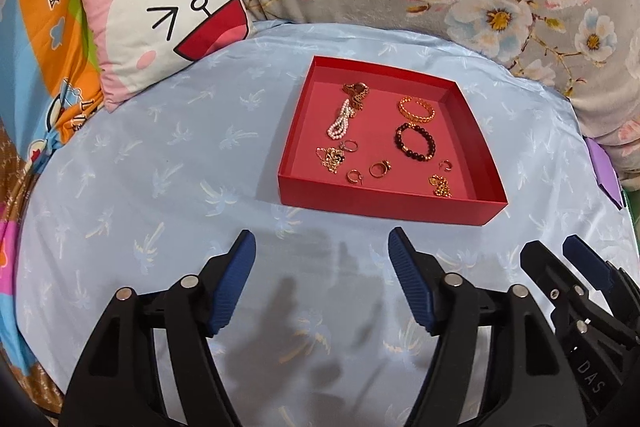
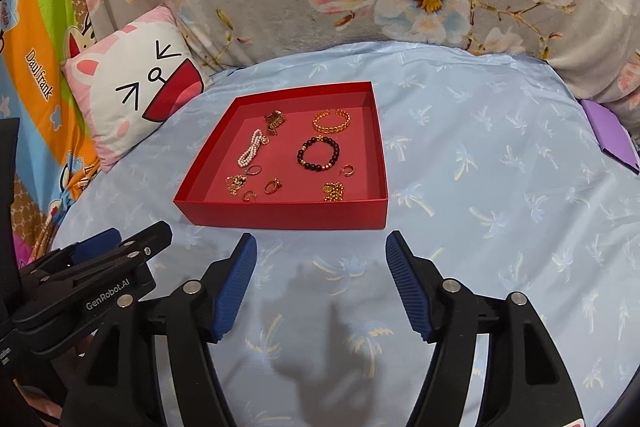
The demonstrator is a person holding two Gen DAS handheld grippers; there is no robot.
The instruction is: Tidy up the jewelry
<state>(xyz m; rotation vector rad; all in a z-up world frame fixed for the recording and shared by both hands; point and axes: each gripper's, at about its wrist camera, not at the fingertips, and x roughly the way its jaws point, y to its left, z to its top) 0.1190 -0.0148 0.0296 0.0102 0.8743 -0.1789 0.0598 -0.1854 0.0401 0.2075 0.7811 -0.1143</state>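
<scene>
Left claw and right claw both gape wide, holding nothing, short of the red tray.

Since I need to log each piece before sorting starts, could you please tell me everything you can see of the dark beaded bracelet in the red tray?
The dark beaded bracelet is a closed loop of round, glossy, near-black beads with a few gold-coloured spacers among them. It lies flat on the floor of the red tray, in its right half, just in front of the gold chain-link bangle, apparently not touching it. A small gold ring lies near its right front. Neither gripper touches it.
</scene>
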